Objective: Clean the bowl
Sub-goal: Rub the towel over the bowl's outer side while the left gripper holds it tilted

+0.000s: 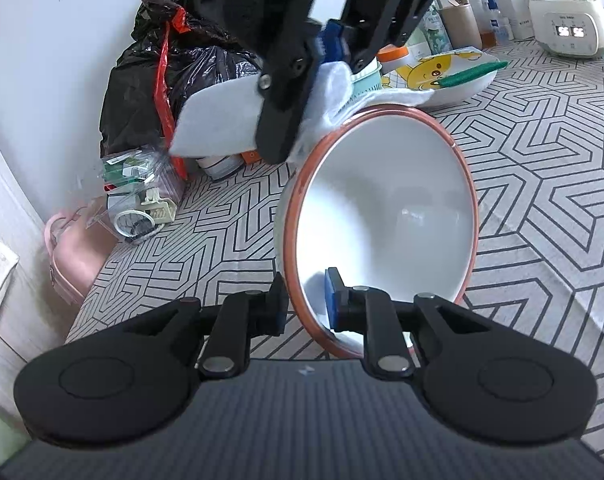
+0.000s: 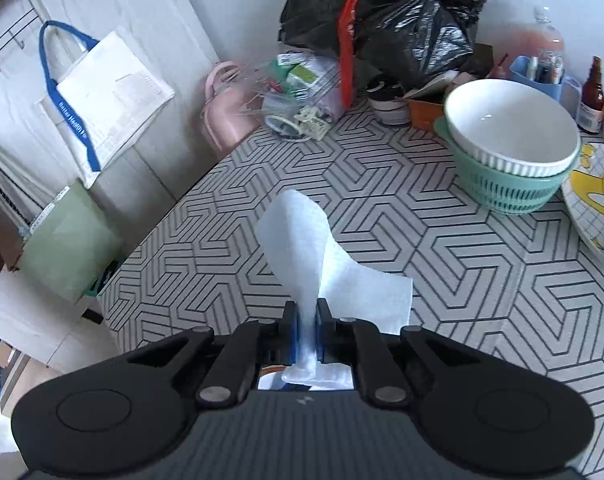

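— Where is the bowl [image 1: 382, 236]?
— Tipped on its side, rim clamped in the left tool [image 1: 306, 300].
— And the right tool [image 1: 326, 60]?
— Clamped on a paper towel [image 1: 221, 120], just above the bowl's top rim. It's nearer, so it wipes.

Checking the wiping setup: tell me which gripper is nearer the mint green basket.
Right. The right gripper, shut on the white cloth, is above the far rim of the red-rimmed bowl, just before the mint green basket. The left gripper clamps the bowl's near rim.
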A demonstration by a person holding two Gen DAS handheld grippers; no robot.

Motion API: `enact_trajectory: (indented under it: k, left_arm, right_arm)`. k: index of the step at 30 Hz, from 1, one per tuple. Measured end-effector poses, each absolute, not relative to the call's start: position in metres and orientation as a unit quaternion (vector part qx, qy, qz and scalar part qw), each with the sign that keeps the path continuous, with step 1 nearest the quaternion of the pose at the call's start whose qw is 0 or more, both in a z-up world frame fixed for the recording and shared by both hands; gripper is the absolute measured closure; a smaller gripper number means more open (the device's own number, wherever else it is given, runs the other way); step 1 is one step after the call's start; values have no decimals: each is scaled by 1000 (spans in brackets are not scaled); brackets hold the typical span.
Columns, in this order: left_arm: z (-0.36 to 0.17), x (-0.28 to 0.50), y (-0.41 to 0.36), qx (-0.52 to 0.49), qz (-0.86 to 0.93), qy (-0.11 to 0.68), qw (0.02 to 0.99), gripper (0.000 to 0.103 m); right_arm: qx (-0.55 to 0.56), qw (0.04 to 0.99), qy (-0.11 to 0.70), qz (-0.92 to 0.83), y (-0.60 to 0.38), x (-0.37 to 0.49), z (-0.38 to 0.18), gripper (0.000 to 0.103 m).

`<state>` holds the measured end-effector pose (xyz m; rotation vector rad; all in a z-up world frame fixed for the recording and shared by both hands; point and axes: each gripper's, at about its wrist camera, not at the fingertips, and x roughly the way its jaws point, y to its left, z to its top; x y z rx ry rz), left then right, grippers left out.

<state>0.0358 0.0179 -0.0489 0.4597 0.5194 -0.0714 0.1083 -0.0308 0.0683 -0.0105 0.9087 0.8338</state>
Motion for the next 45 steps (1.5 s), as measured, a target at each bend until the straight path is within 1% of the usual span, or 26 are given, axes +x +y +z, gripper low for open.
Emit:
enact_trajectory:
  k: [6,7,12,21,35,39,45]
  left_arm:
    - [-48,36,16,229,-33,255,939,85]
    - [-48,35,17,228,-33,255,939,85]
    - [-50,33,15,231,-34,254,939,85]
    - [-53,27,10,239,-30,250,938,84]
    - [-52,34,16,244,-30,253,936,84]
    - [-50,37,16,243,-28,262,933,84]
    - [-51,36,15,247,-27,261,933,84]
  right_arm:
    - [-23,793,446,416,-13,103,61,94]
    - [-26,787,451,421,-10,102,60,97]
    - [-10,780,460,424,-13,108,58,97]
    - [-13,788,451,419,-17,112,62,97]
    - [14,816,439,376,-42,133,61,97]
    - [2,823,428,375,-37,125,61,92]
    - [-17,816,425,391,-28,113,66,92]
